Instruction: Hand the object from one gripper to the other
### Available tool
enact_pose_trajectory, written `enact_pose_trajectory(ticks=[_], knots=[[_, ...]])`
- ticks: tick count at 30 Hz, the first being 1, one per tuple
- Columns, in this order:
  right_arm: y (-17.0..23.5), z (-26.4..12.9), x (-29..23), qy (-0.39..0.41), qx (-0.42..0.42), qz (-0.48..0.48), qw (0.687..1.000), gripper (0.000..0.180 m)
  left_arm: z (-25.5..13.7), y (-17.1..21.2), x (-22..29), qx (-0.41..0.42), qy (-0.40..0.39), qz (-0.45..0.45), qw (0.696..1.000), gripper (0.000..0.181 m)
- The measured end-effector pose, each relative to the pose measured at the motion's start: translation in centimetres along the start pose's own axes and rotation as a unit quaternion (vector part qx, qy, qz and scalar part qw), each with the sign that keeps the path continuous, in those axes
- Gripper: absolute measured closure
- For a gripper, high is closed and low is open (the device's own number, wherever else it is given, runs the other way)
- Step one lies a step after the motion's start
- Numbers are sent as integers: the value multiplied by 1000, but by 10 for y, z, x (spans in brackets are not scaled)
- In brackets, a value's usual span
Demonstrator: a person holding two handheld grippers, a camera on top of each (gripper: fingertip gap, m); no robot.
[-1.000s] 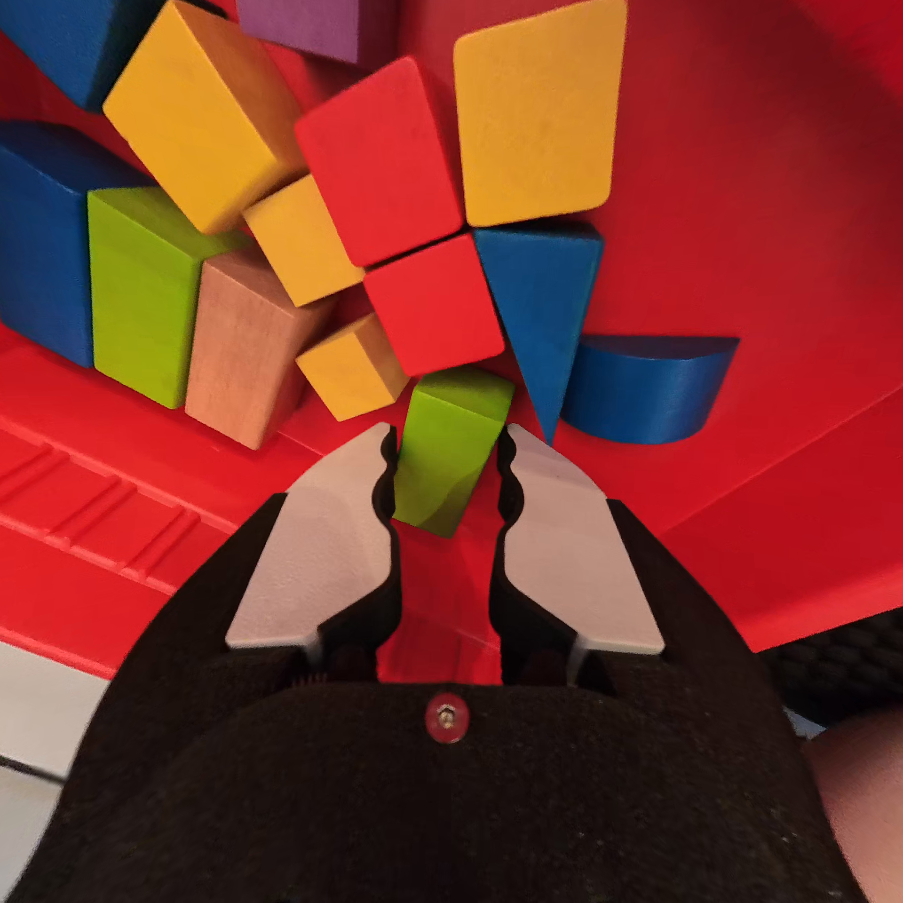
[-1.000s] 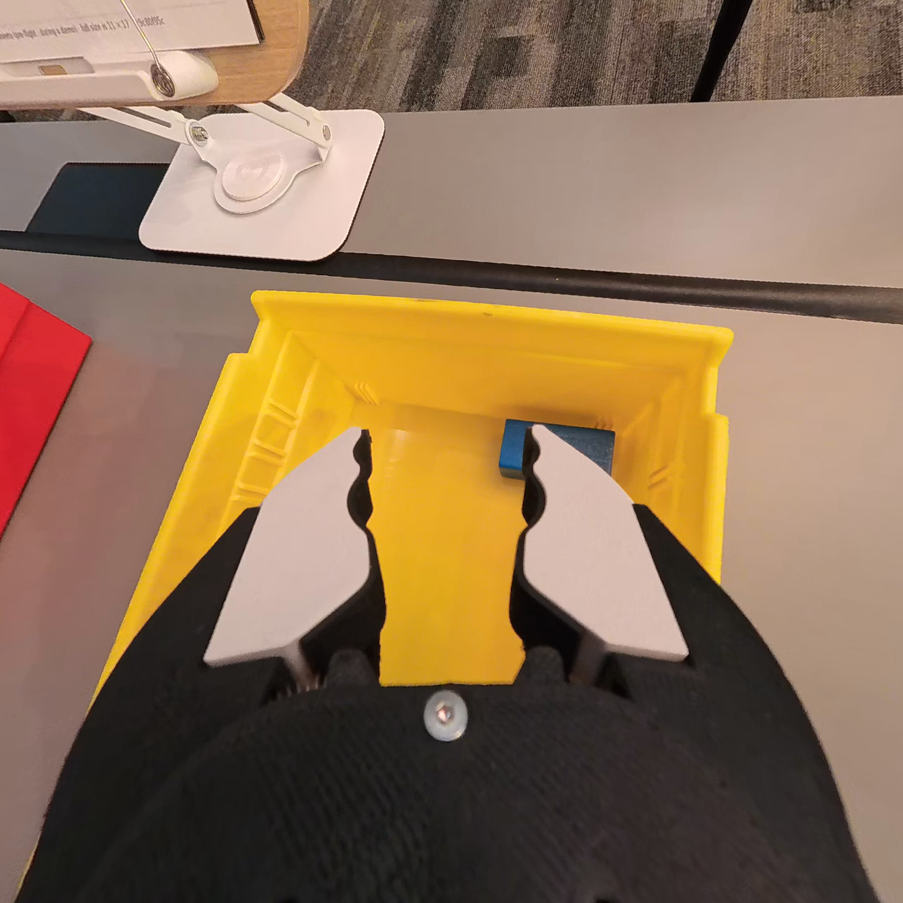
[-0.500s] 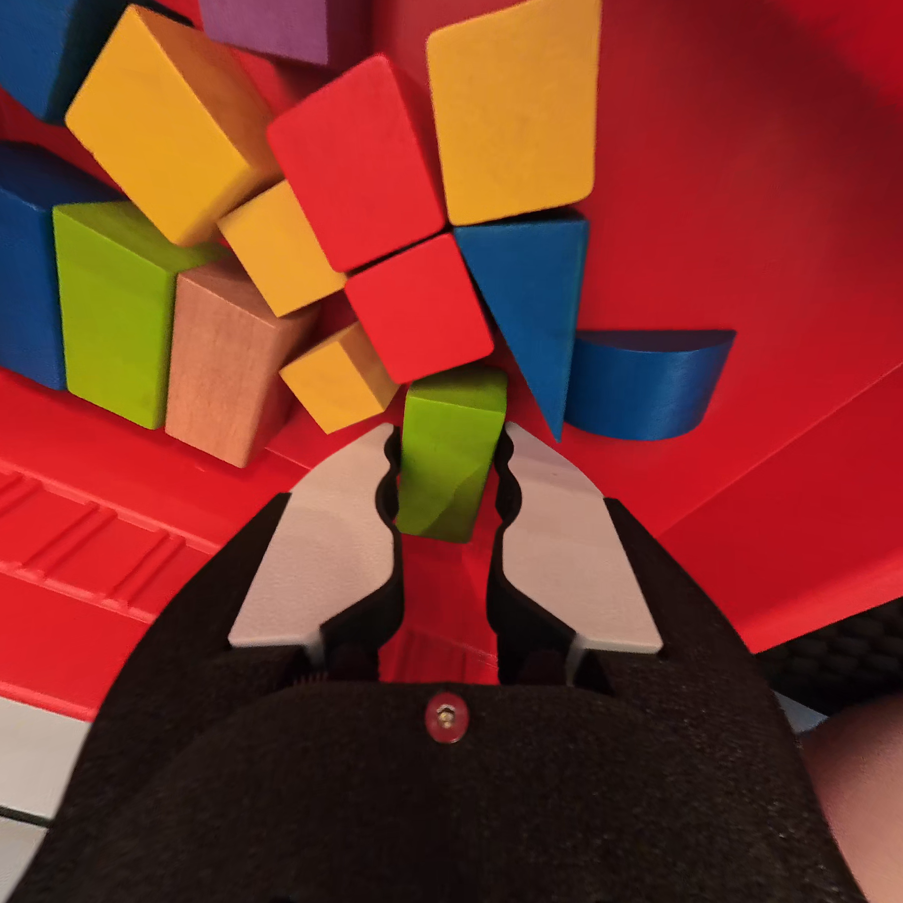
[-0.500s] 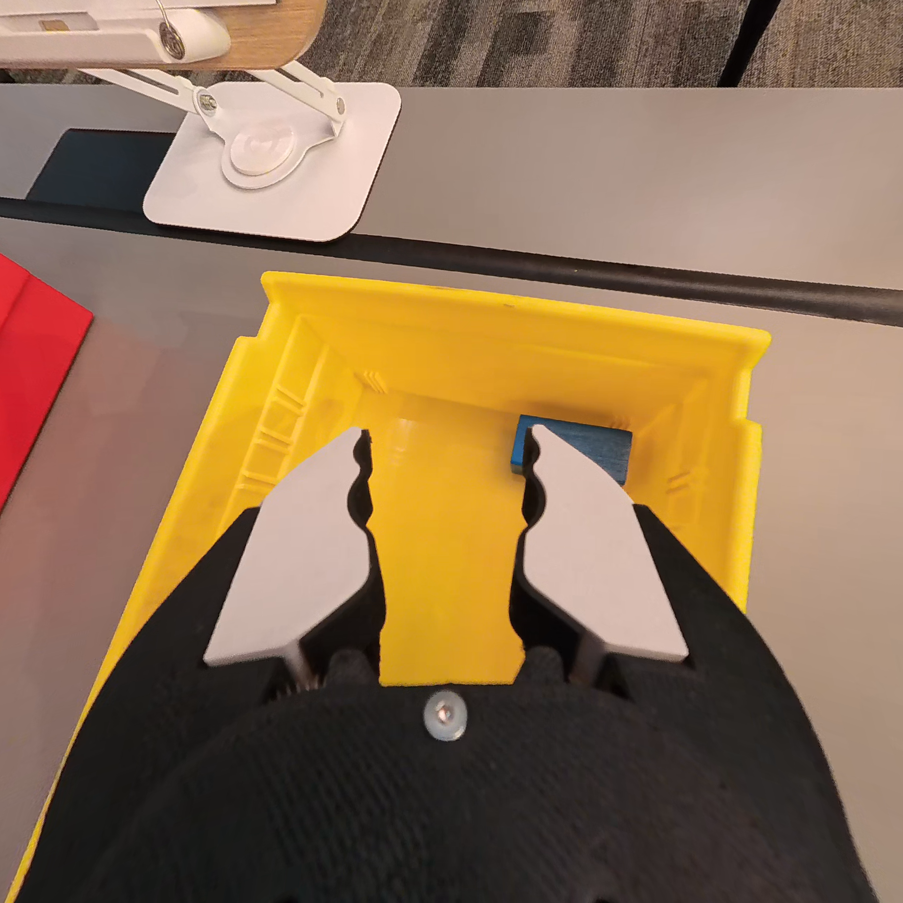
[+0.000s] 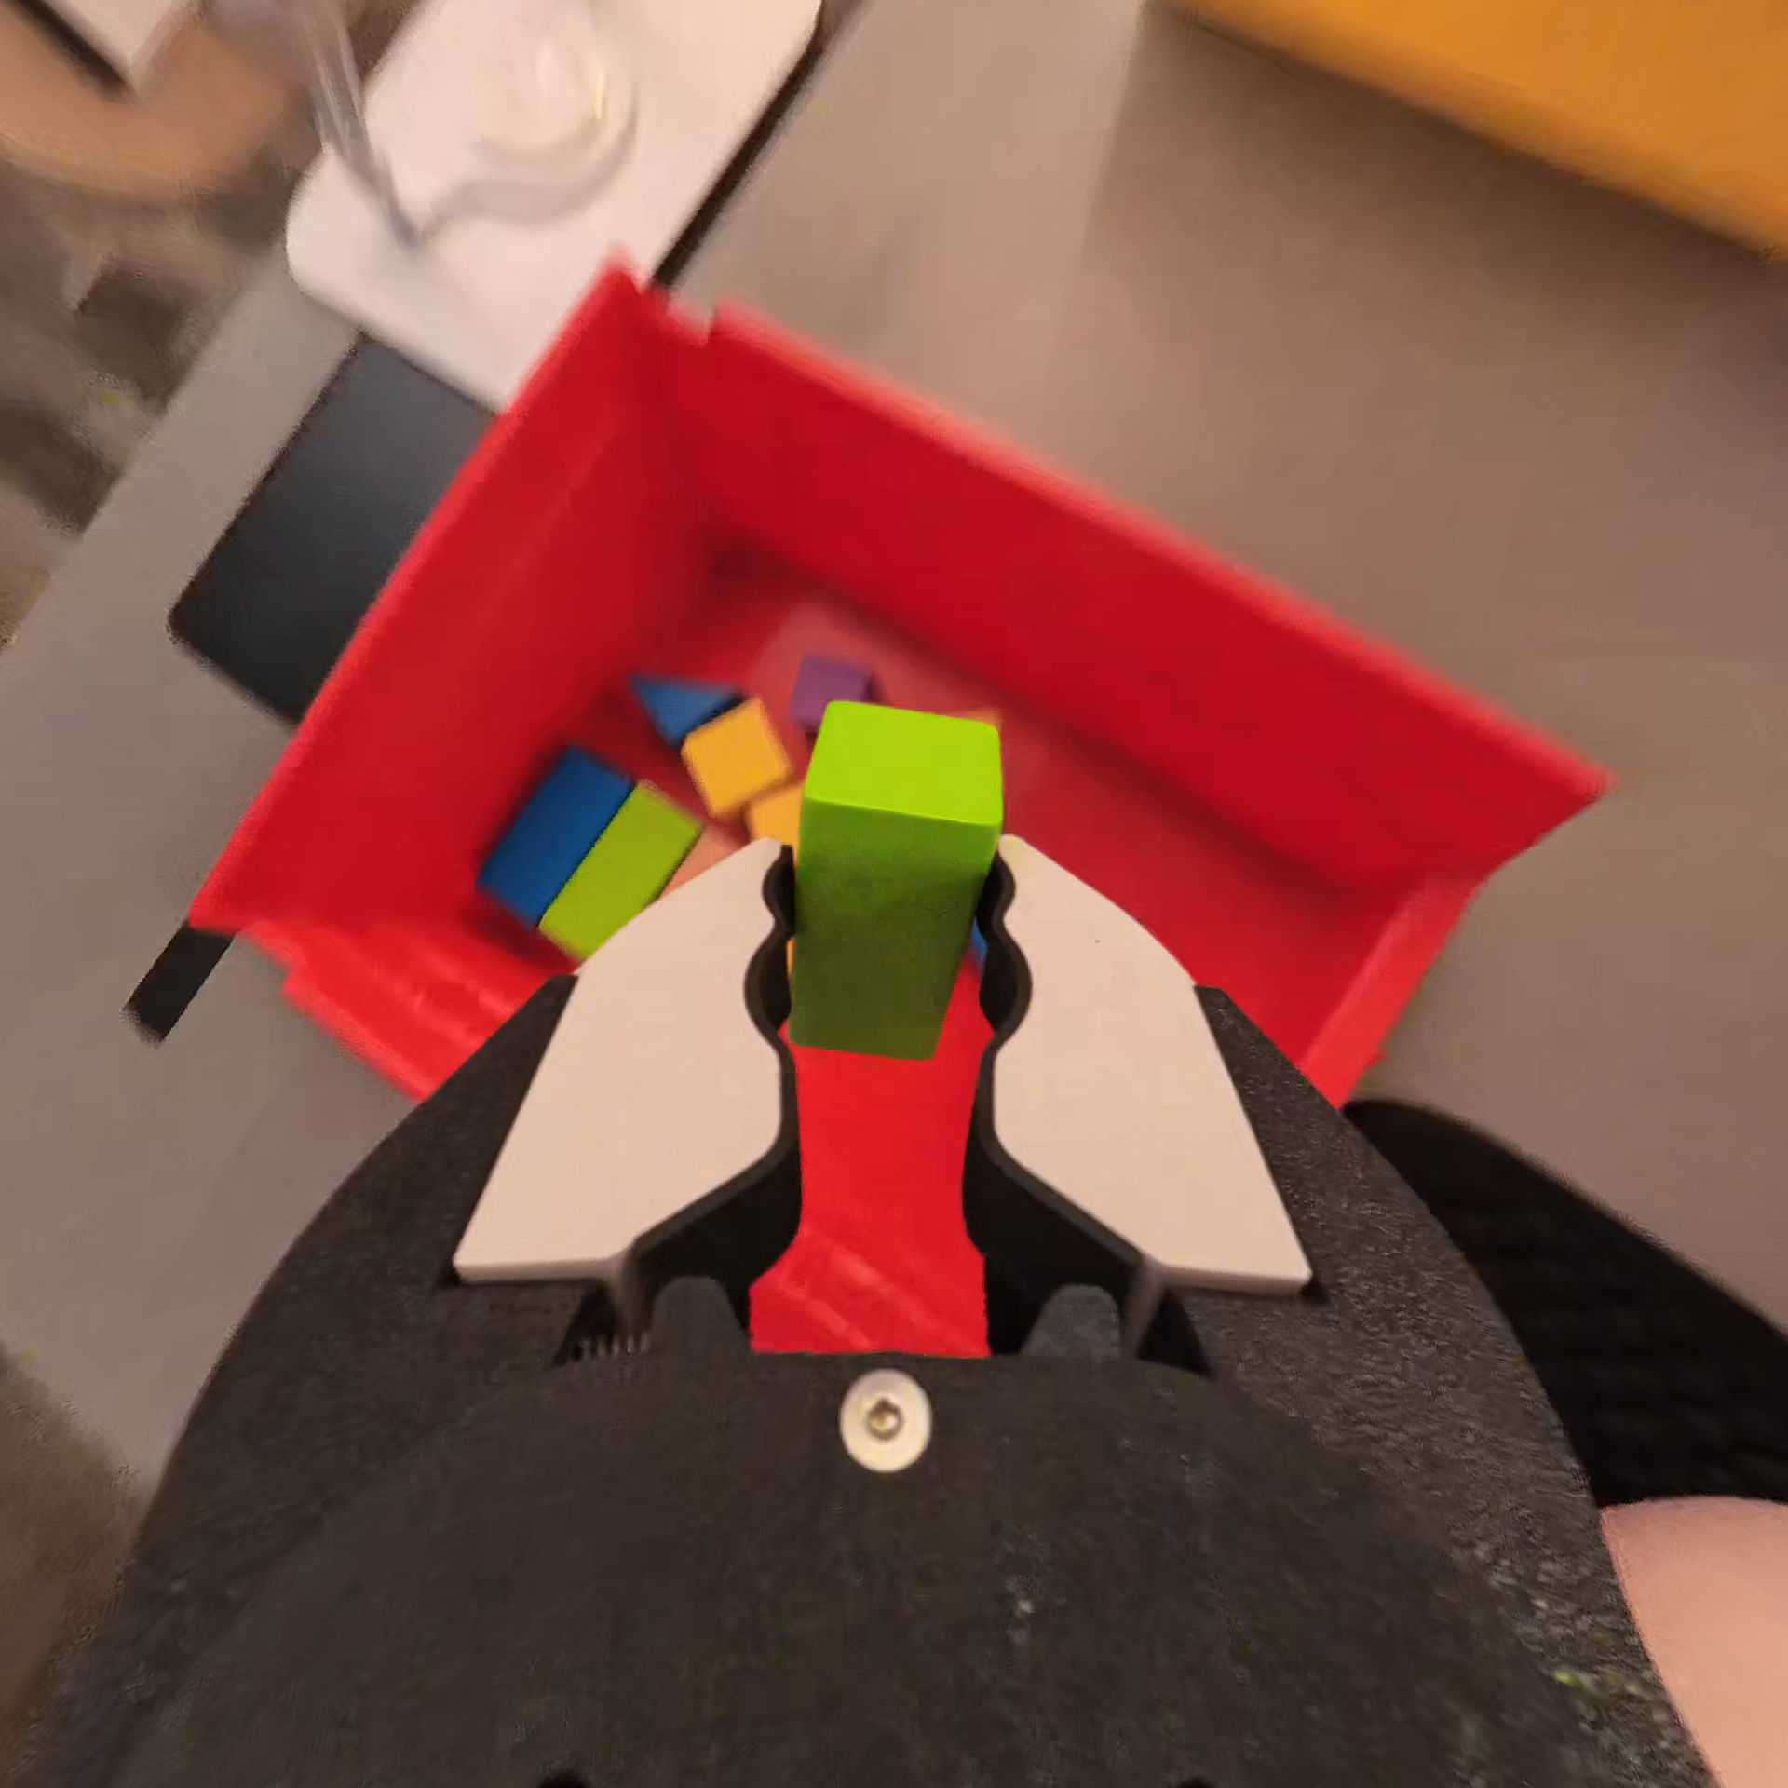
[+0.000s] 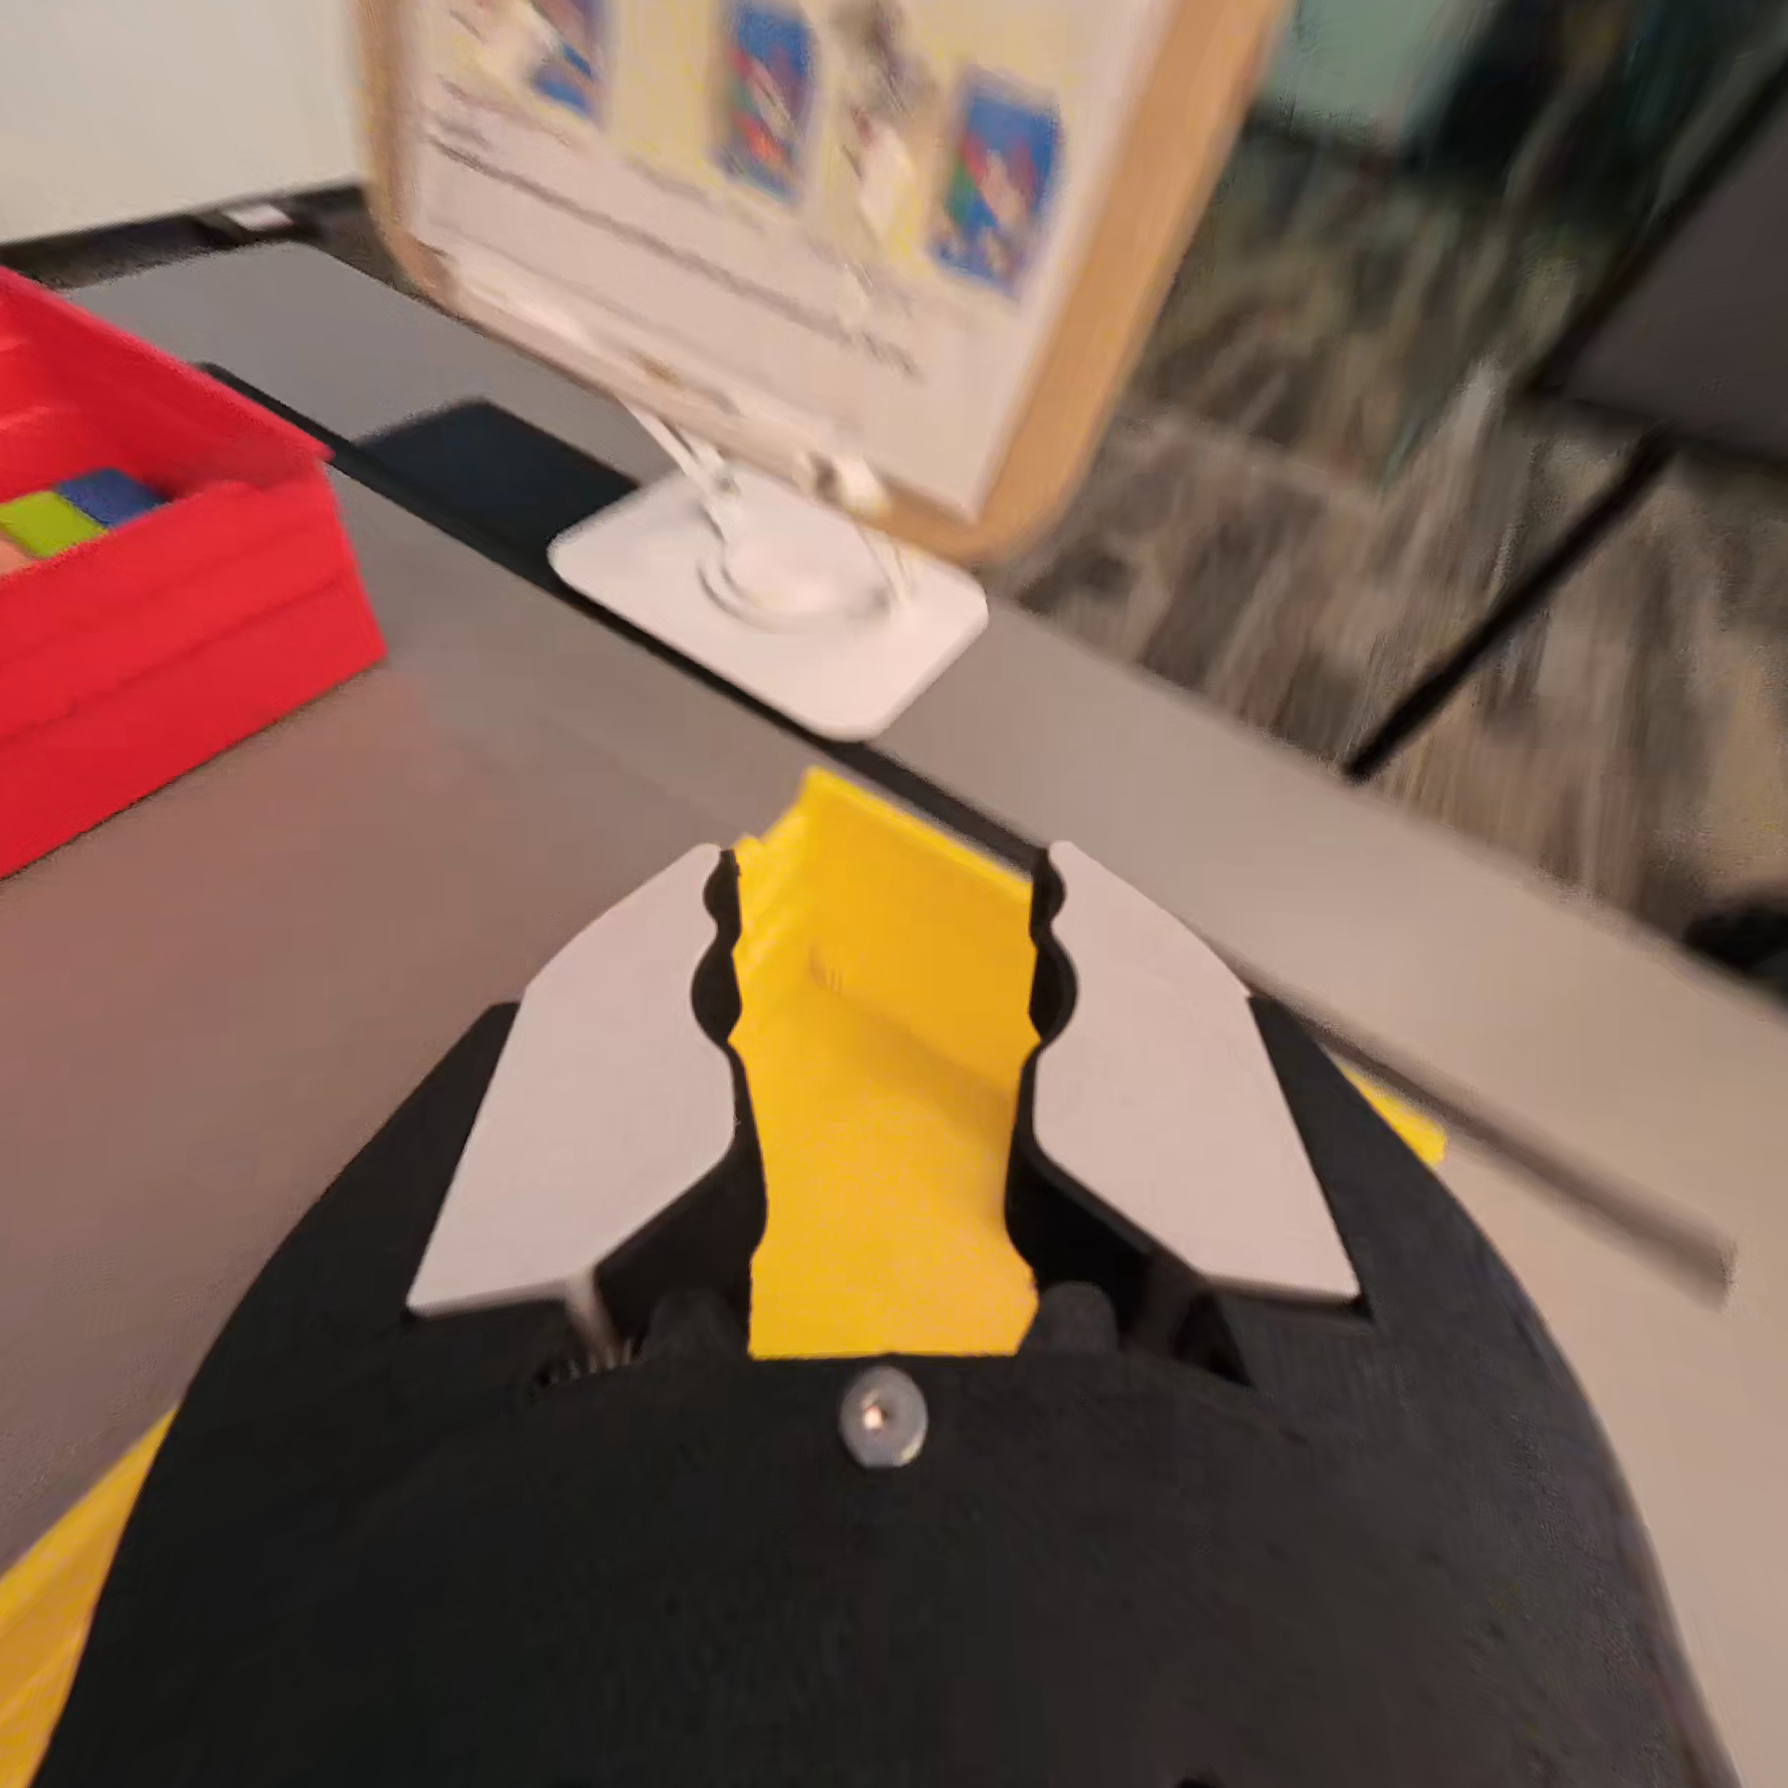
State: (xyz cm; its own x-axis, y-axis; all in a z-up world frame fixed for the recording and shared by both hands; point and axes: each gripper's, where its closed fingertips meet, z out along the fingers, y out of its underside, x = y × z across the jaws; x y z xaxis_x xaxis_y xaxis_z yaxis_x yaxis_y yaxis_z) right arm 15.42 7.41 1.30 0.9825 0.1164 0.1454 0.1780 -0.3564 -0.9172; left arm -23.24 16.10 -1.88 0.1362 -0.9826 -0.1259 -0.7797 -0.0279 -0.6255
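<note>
On my left wrist camera, the left gripper [image 5: 890, 851] has its fingers [image 5: 677, 1016] clenched on a green block [image 5: 895, 871], which stands upright between them, raised above the red bin [image 5: 1113, 600] with its top end poking out past the fingertips. Below it the bin sits on the grey desk [image 5: 1258, 319], and I can see more blocks lying on its floor: a blue block [image 5: 551, 832] side by side with another green block [image 5: 619, 871], a yellow cube [image 5: 735, 755], a blue wedge [image 5: 682, 701] and a small purple block [image 5: 832, 682]. The view is blurred, so I cannot make out the rest of the pile behind the block I hold. On my right wrist camera, the right gripper [image 6: 880, 861] is released, its fingers [image 6: 619, 1045] spread apart with nothing between them. It hangs over the near end of a yellow bin [image 6: 871, 968], whose inside shows through the gap. The red bin [image 6: 174, 619] lies off to the left of that view, well apart from the yellow one. Beyond, on the desk [image 6: 484, 871], a white stand [image 6: 774, 619] carries a wood-framed board [image 6: 774, 193] with a printed sheet, tilted and blurred.
</note>
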Motion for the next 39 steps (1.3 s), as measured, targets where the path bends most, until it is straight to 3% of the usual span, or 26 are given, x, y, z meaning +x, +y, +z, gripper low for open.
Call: enact_pose_trajectory(ticks=[2, 5, 7, 9, 12, 16, 20, 23, 30, 34, 36, 39], knots=[[-35, -11, -39, -26, 95, -116, 988, 121, -13, -30, 17, 79, 54, -9, 995, 145], [-68, -29, -109, -36, 200, -284, 937, 119, -29, -66, 53, 159, 148, -4, 976, 145], [-77, -35, -160, -63, 237, -347, 905, 115, -33, -83, 75, 178, 197, -5, 964, 145], [-81, -39, -208, -110, 253, -366, 889, 100, -33, -99, 91, 189, 234, -26, 953, 145], [-87, -56, -259, -139, 297, -405, 853, 97, -33, -122, 115, 211, 298, -48, 930, 145], [-94, -72, -279, -115, 326, -450, 823, 94, -39, -134, 149, 208, 387, -51, 897, 145], [-94, -77, -285, -107, 329, -466, 814, 95, -48, -141, 170, 216, 439, -45, 871, 145], [-92, -78, -288, -105, 330, -479, 807, 106, -47, -140, 178, 206, 451, -37, 868, 145], [-93, -82, -293, -99, 326, -492, 801, 111, -50, -140, 183, 209, 480, -33, 851, 145], [-98, -87, -277, -101, 310, -478, 816, 111, -64, -148, 169, 247, 482, -50, 839, 136], [-106, -88, -241, -85, 282, -446, 846, 111, -67, -151, 149, 281, 433, -59, 855, 136], [-109, -82, -142, -21, 190, -301, 934, 111, -67, -149, 118, 303, 337, -74, 889, 137]])
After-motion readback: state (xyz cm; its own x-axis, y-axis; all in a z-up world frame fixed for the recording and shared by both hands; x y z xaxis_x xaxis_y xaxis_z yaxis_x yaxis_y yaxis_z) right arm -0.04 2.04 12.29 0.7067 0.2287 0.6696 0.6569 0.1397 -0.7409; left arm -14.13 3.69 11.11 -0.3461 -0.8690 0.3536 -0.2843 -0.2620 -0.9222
